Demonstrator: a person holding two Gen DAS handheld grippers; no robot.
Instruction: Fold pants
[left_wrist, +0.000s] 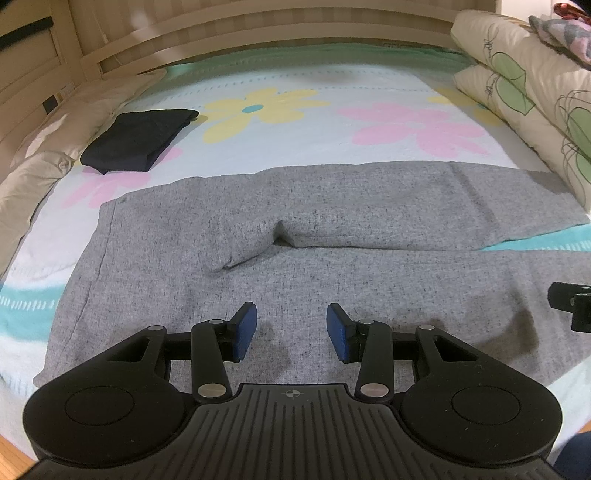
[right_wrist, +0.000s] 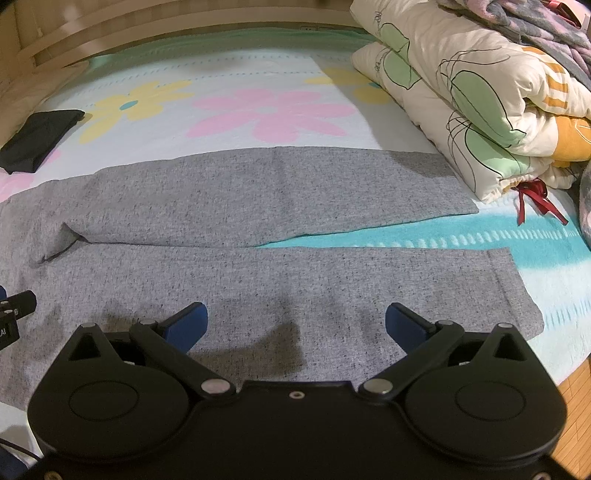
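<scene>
I see my right gripper (right_wrist: 296, 325) with blue pads spread wide above grey flecked fabric pants (right_wrist: 236, 206), laid flat across the frame's middle on a flowered white bedsheet (right_wrist: 258, 107). A folded cream quilt (right_wrist: 476, 110) sits upper right.

Pants (left_wrist: 295, 206) heather grey; folded garment (left_wrist: 138, 140) black; sheet (left_wrist: 295, 85) white, pink-yellow flowers, teal stripes.

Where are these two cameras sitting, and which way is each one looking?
Left wrist view: sits on the left hand-held gripper, looking down its open fingers at the waist end of the grey pants.
Right wrist view: sits on the right hand-held gripper, fingers wider apart, looking at the pant legs.
Both show the pants, flowered bedsheet, folded dark garment, rolled quilt and a bit of the other gripper.
</scene>
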